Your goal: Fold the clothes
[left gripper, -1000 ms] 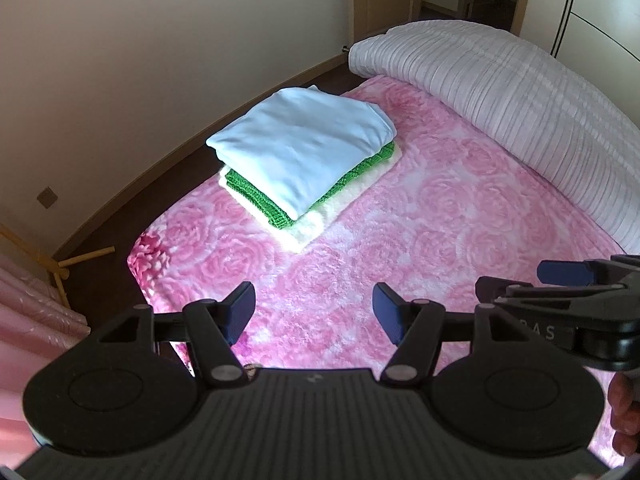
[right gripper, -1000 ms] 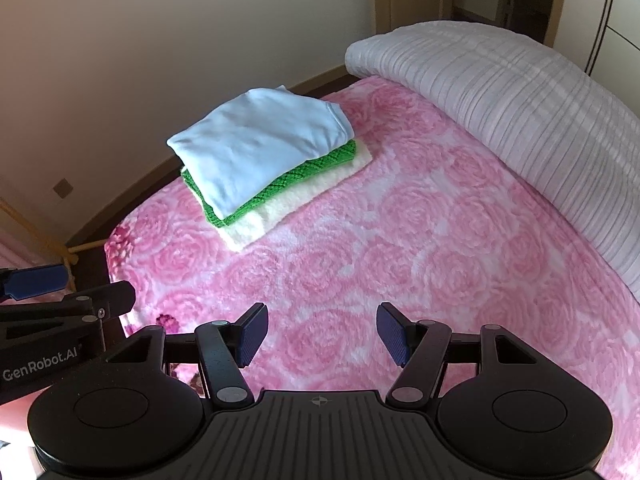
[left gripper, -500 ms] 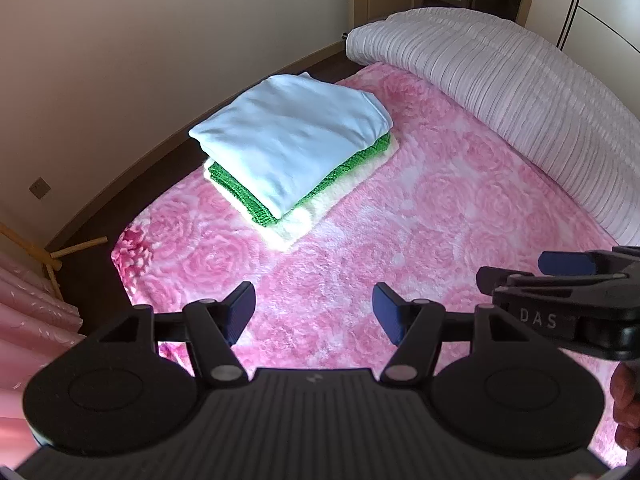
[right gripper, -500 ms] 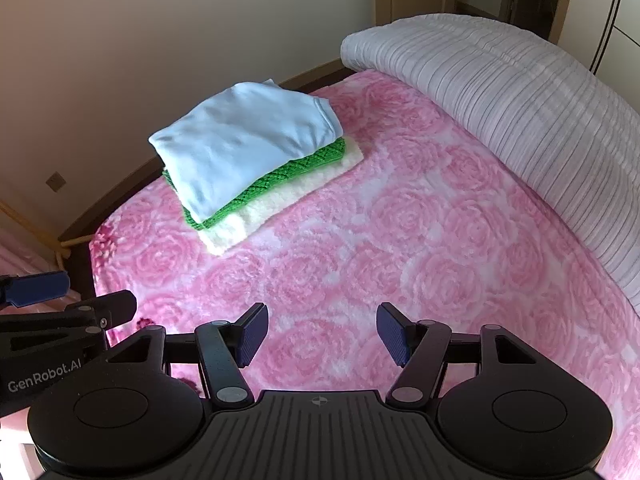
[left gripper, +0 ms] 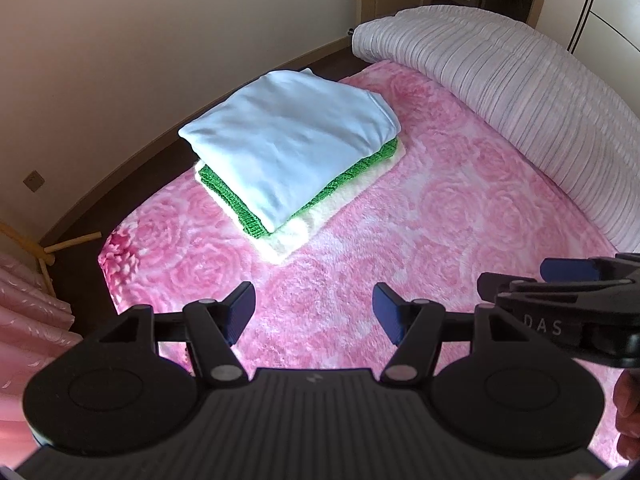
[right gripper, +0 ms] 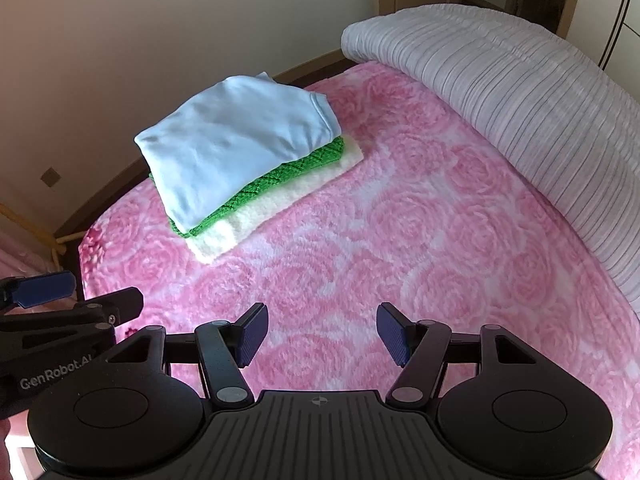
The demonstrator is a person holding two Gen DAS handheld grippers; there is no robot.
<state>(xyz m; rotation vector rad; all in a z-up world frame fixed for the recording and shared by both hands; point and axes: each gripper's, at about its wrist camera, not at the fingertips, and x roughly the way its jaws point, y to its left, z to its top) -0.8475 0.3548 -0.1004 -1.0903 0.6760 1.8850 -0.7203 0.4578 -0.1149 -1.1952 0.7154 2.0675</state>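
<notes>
A stack of folded clothes lies on the pink rose-patterned bedspread. On top is a light blue garment, under it a green knit, and at the bottom a cream piece. My left gripper hovers open and empty, short of the stack's near corner. My right gripper is open and empty too, over bare bedspread to the stack's right. Each gripper shows at the edge of the other's view: the right gripper and the left gripper.
A rolled, ribbed pale duvet runs along the bed's far right side. The left bed edge drops to a dark floor with a yellow wooden stand and a pink curtain. A cream wall stands behind.
Both grippers drifted slowly across the bed, so the stack shifts slightly in each view. The stack itself stays as it was, and both grippers remain open.
</notes>
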